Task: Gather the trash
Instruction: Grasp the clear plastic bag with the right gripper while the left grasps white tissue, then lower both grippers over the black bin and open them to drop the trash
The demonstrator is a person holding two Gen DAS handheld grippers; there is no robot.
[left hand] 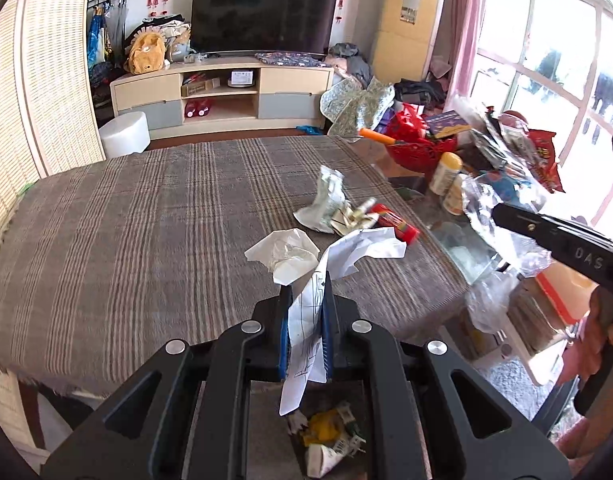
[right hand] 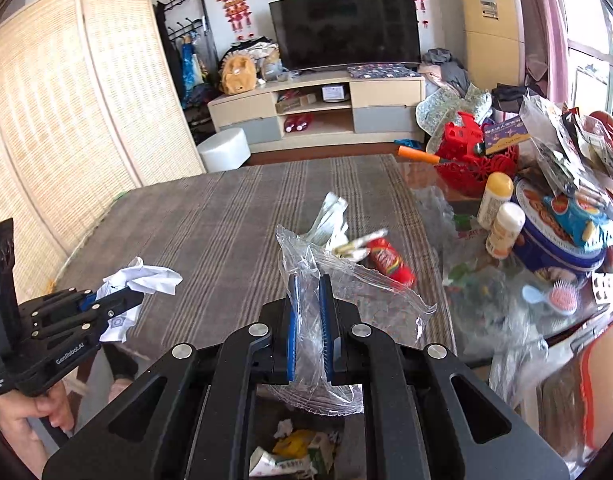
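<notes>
Gripping crumpled paper (left hand: 306, 316), left gripper (left hand: 305, 300) overhangs table edge (left hand: 234, 354) (near side).

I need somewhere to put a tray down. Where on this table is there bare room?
The plaid cloth lies bare from the woven screen across to the wrapper pile. The far edge facing the TV stand is bare too. The glass end by the window is crowded: cookie tin, bottles, red basket.

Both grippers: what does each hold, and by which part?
Left gripper pinches crumpled white paper at its lower end; right gripper pinches a clear plastic bag mid-sheet.
</notes>
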